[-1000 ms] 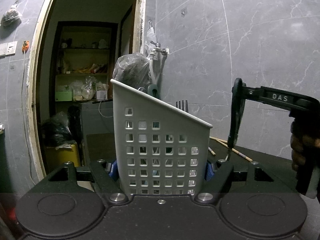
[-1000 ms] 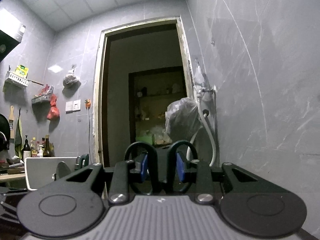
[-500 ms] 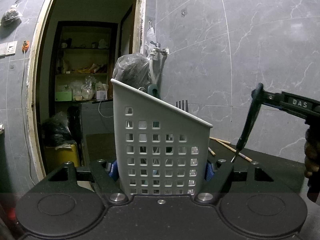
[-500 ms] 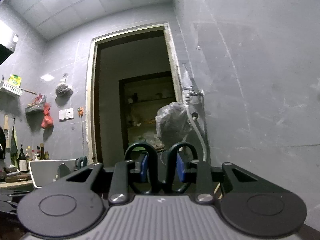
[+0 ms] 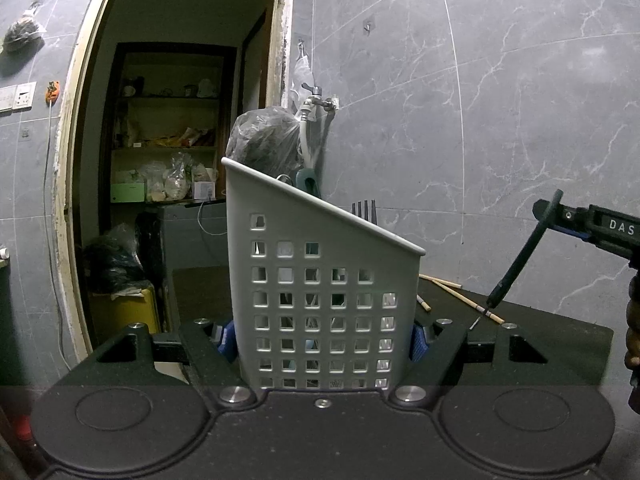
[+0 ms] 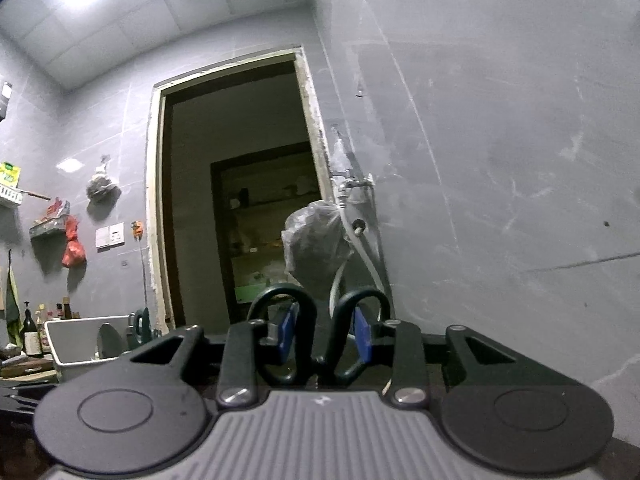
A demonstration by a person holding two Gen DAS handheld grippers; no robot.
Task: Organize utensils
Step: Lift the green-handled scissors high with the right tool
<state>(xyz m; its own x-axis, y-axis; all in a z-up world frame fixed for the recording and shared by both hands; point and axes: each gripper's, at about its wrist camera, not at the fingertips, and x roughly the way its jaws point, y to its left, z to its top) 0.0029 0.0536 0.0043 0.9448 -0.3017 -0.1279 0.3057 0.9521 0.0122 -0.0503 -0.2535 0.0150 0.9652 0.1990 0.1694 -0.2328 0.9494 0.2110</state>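
Two grips: left gripper [image 5: 322,332] jaws pinch light, stiff caddy [image 5: 320,300]; right gripper [image 6: 320,340] jaws pinch scissors [image 6: 318,340] by rigid handle loops (blades dangle, may swing).

Matt perforated grey plastic caddy [image 5: 324,300], pale wooden chopsticks [image 5: 460,298], seemingly polished marble-veined wall tiles [image 5: 500,100].

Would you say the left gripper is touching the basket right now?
Touching. The left wrist view shows the left gripper clamped on the basket, with the blue pads pressed against both side walls.
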